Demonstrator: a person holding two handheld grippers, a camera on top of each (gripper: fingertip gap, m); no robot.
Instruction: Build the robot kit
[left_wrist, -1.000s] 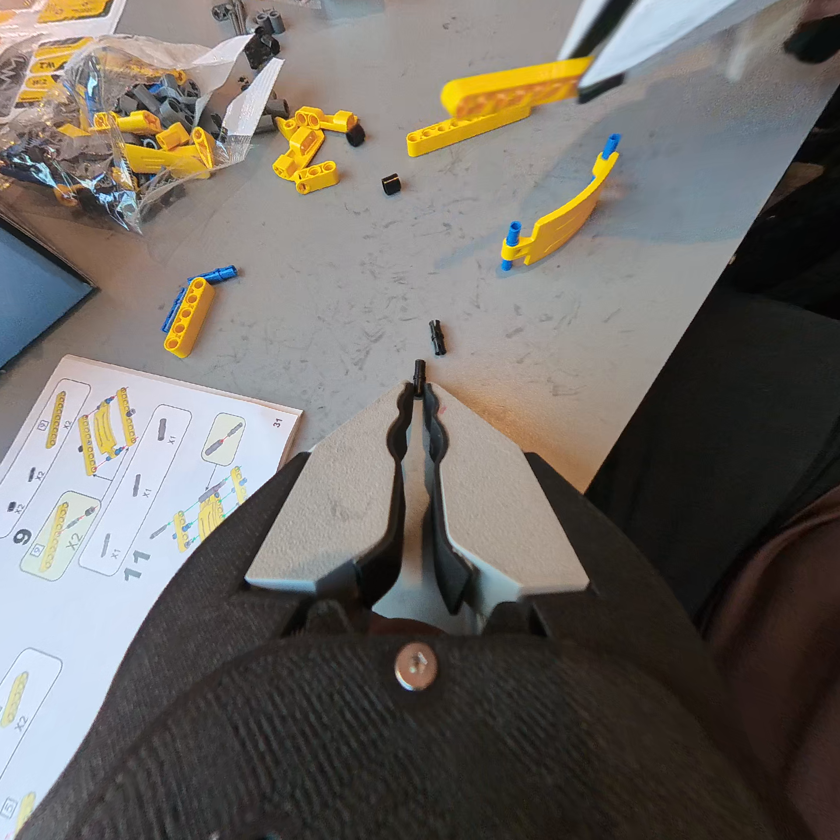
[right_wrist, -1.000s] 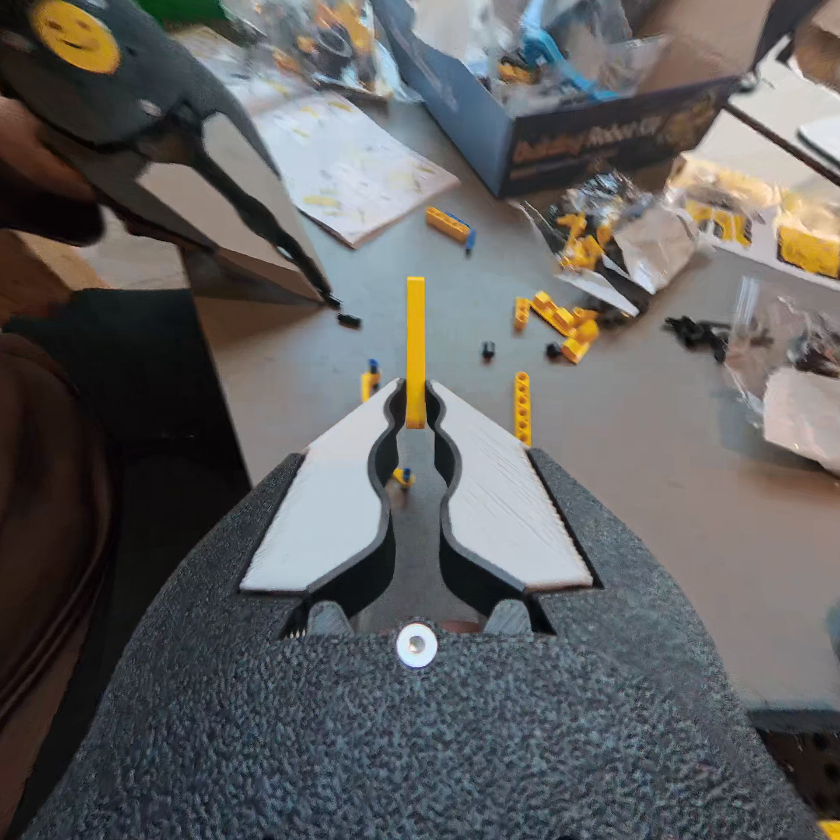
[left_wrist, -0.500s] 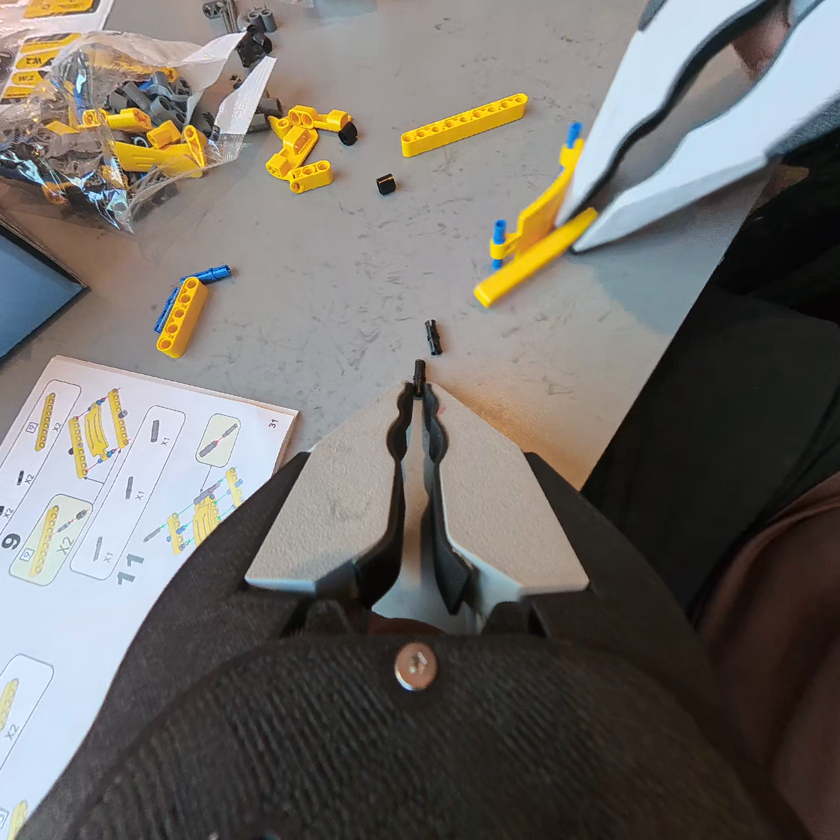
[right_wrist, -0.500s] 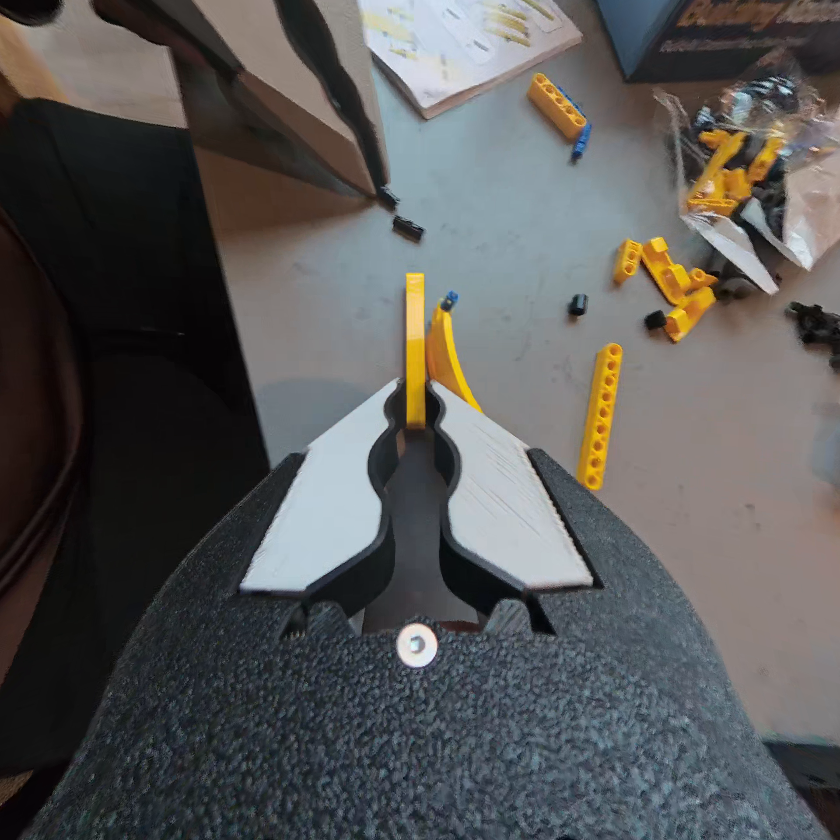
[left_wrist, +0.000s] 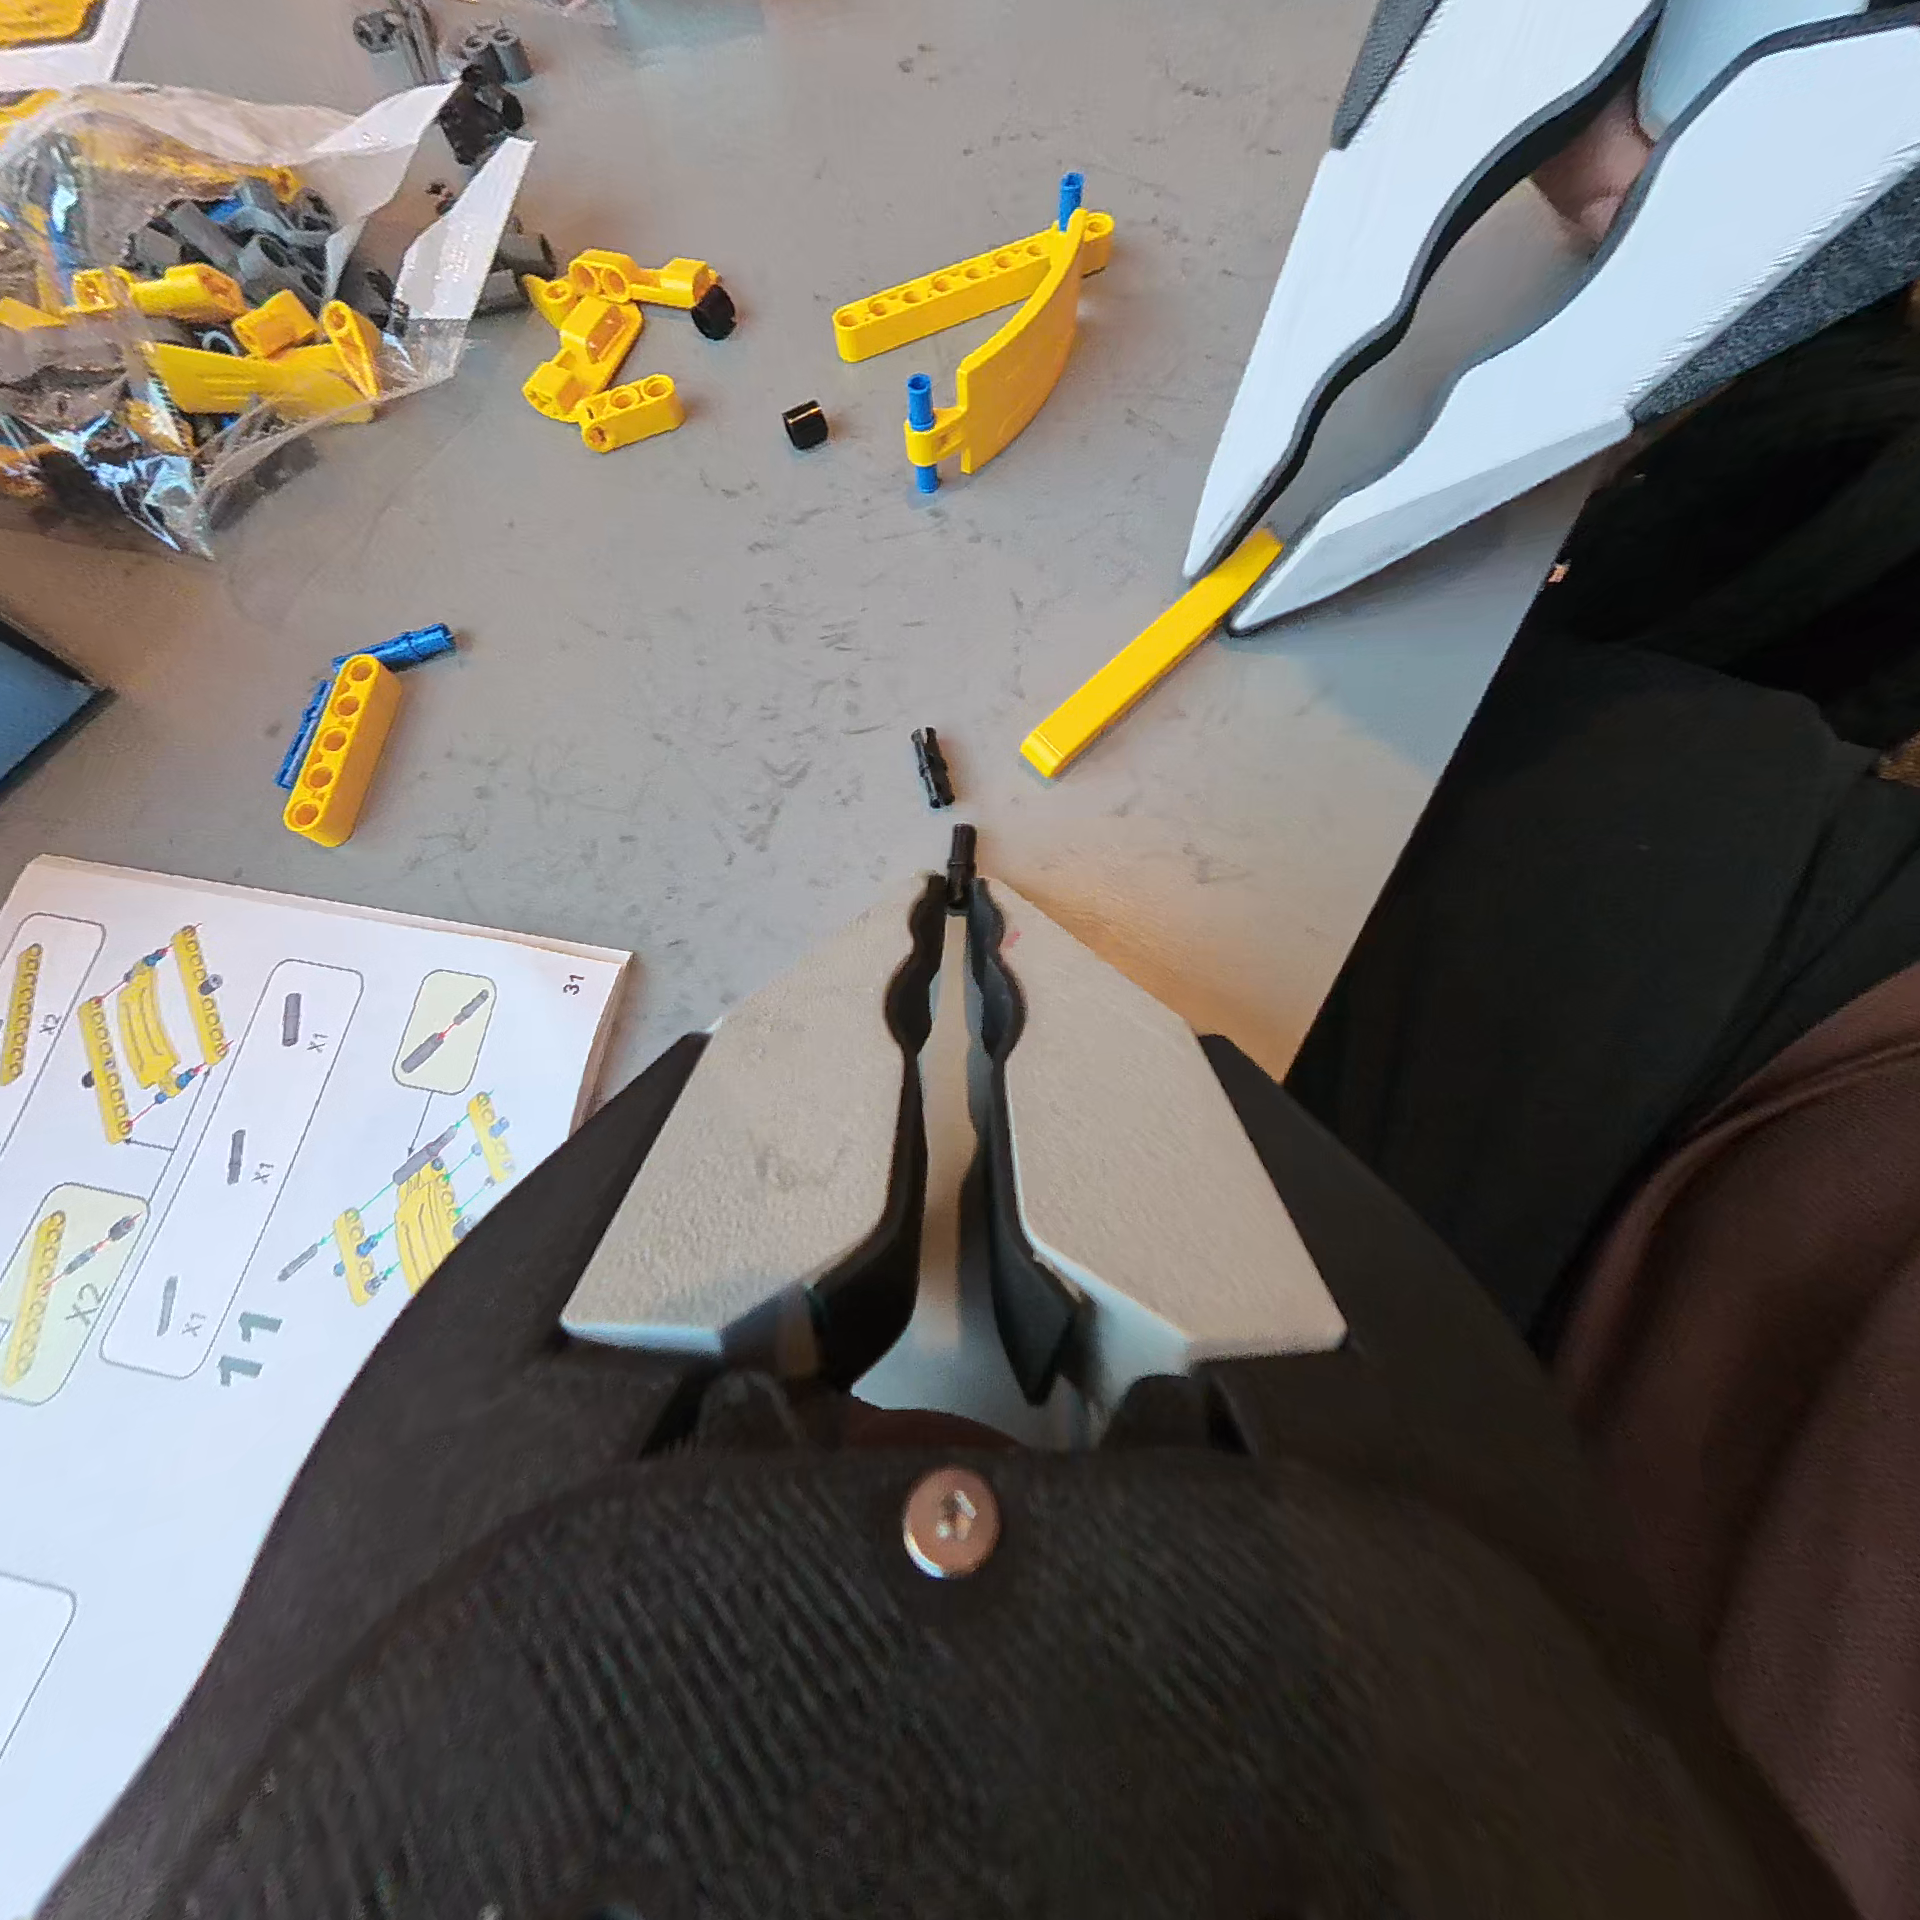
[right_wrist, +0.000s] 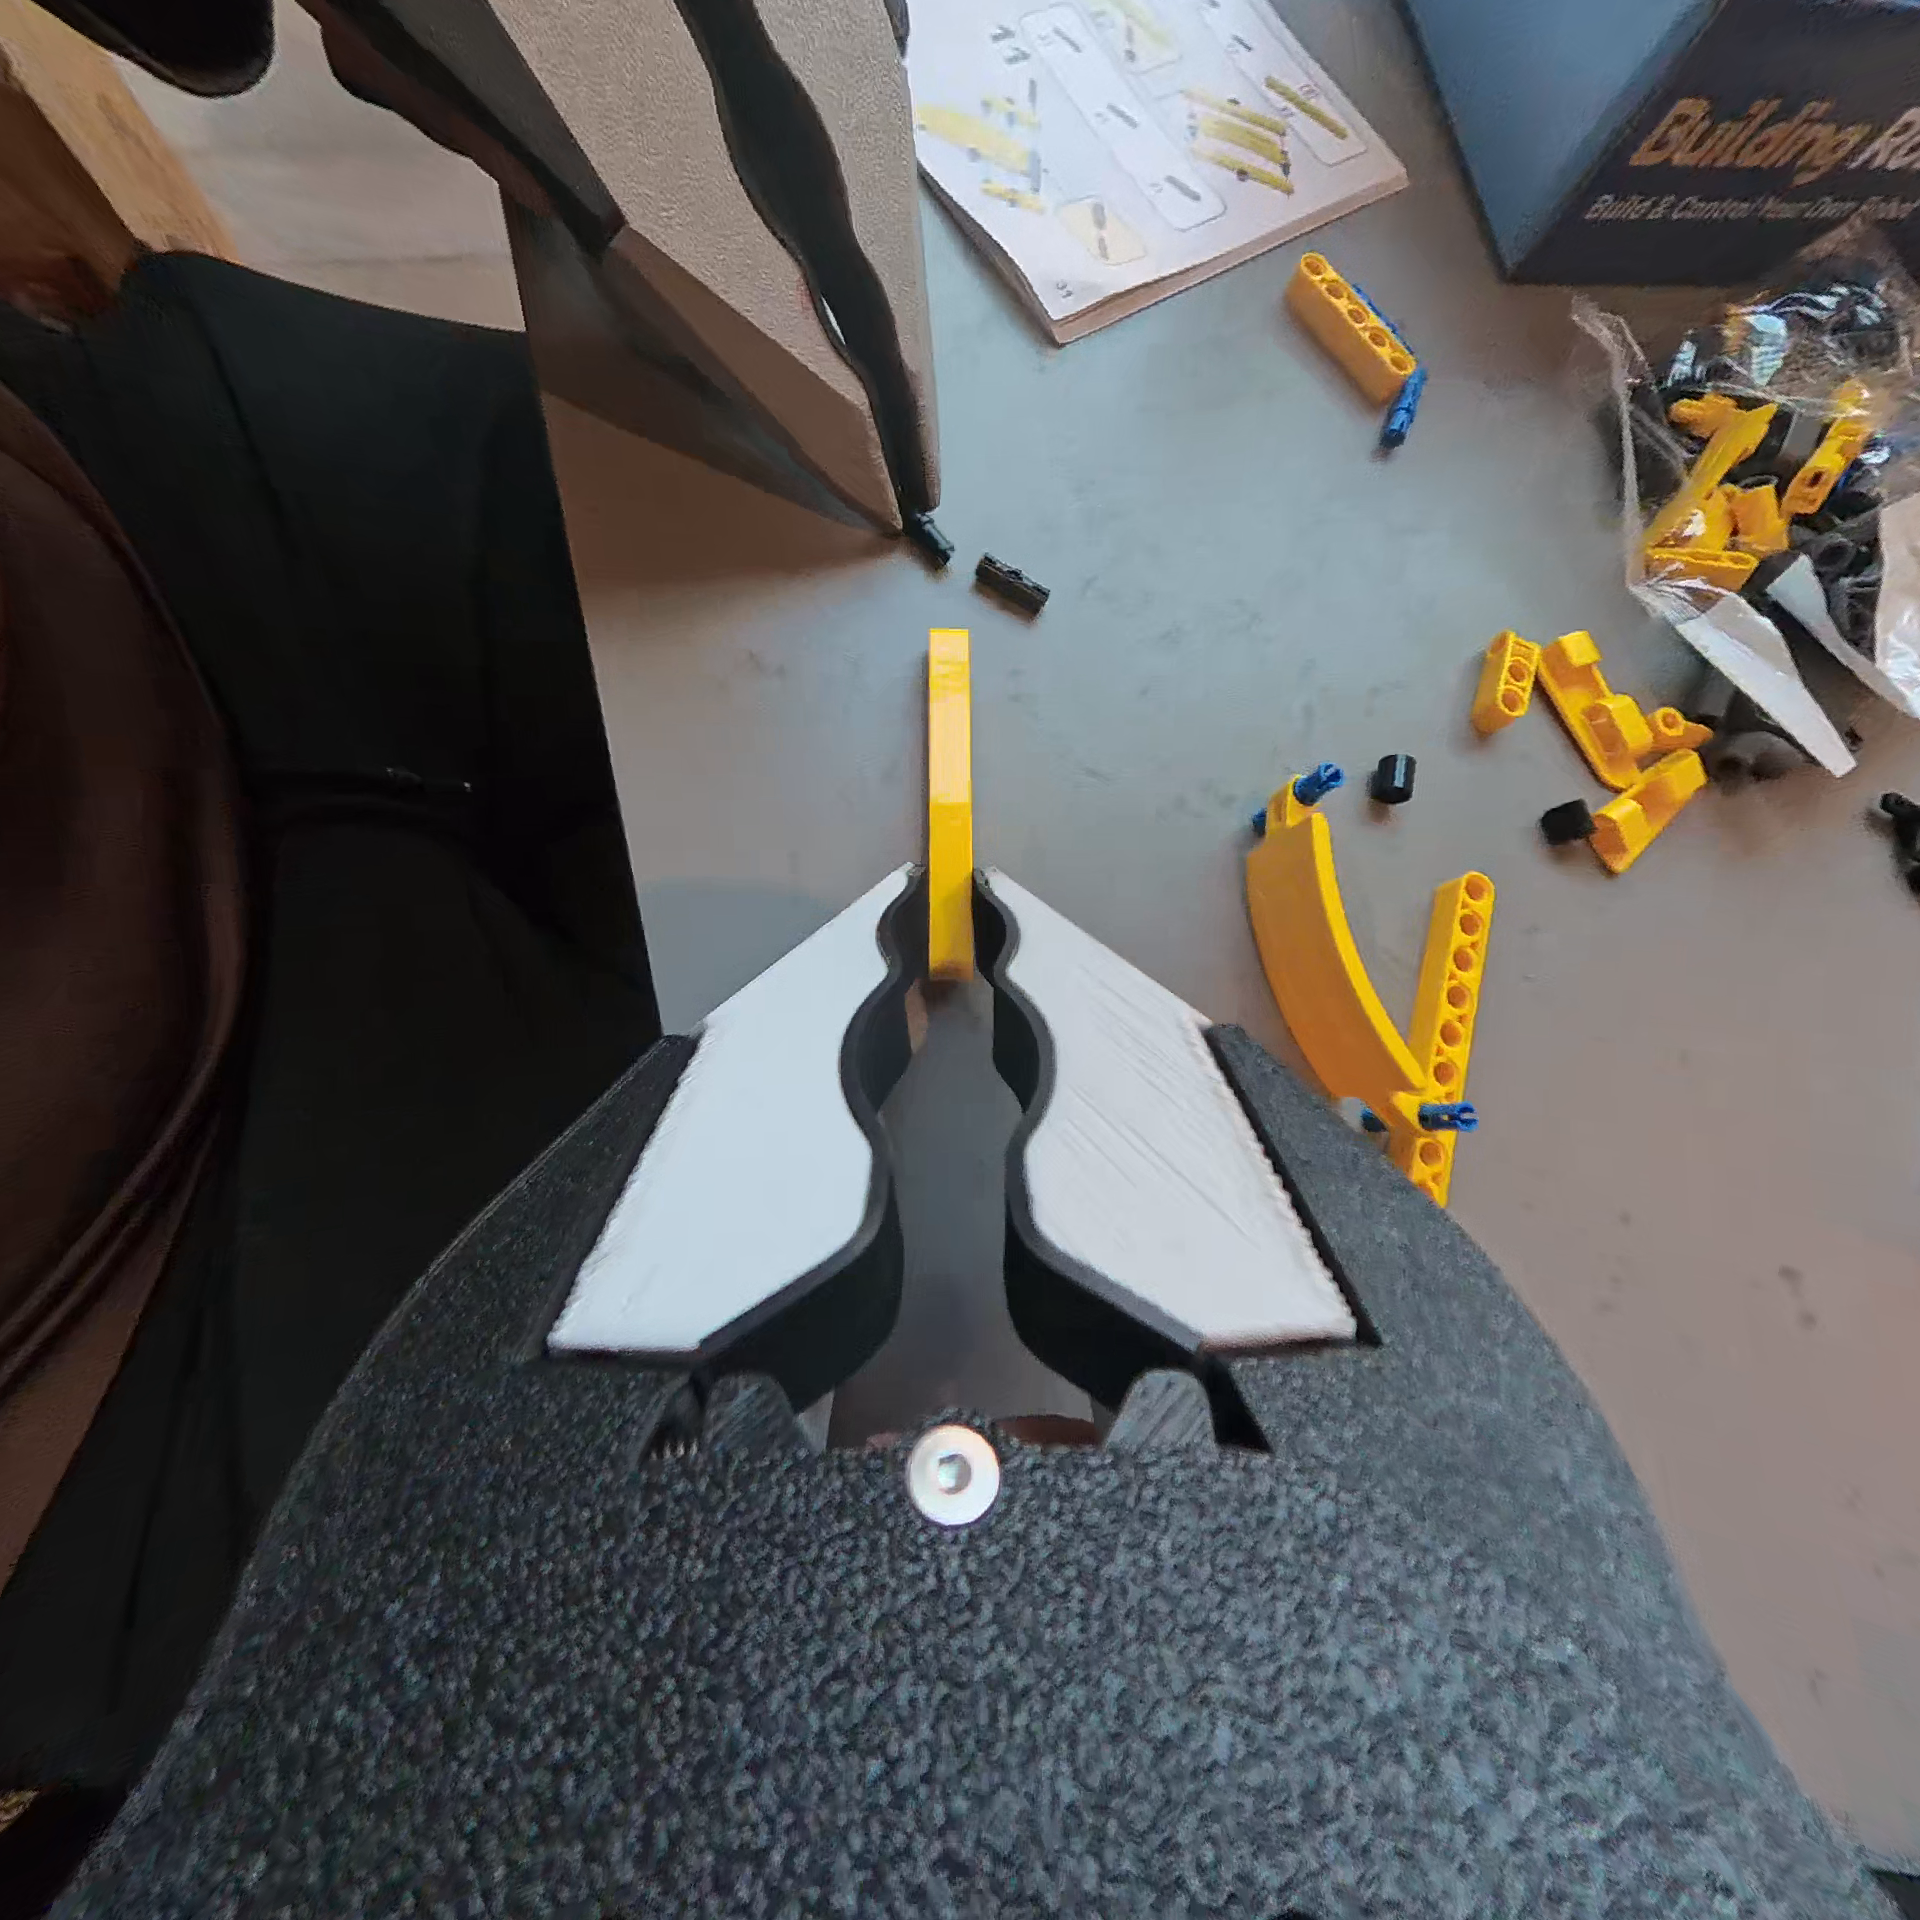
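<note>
My left gripper (left_wrist: 956, 891) is shut on a small black pin (left_wrist: 960, 850) that sticks out past its tips, low over the grey table (left_wrist: 675, 623). A second black pin (left_wrist: 932, 767) lies just ahead of it. My right gripper (right_wrist: 948, 883) is shut on a long yellow beam (right_wrist: 948, 769), held edge-on and pointing toward the left gripper (right_wrist: 914, 520). In the left wrist view the right gripper (left_wrist: 1236, 582) holds that beam (left_wrist: 1143, 655) slanting down close to the table. A curved yellow panel with blue pins (left_wrist: 1023, 353) lies across another yellow beam (left_wrist: 935, 296).
An instruction booklet (left_wrist: 208, 1143) lies at the left. A torn plastic bag of parts (left_wrist: 177, 312), loose yellow connectors (left_wrist: 603, 353), a black bush (left_wrist: 805, 424) and a short yellow beam with a blue pin (left_wrist: 343, 738) lie farther off. A blue box (right_wrist: 1714, 135) stands beyond. The table edge runs at the right, by a person's dark clothing (left_wrist: 1662, 935). My right fingertips sit around 8 centimetres from my left ones. The black bush (left_wrist: 805, 424) lies around 9 centimetres away from my right fingertips. Seen from the right wrist view (right_wrist: 1392, 773) as well.
My right gripper has carried the yellow beam away from the curved panel toward the table edge and the left gripper. The panel now rests against the other beam. My left gripper has hardly moved.
</note>
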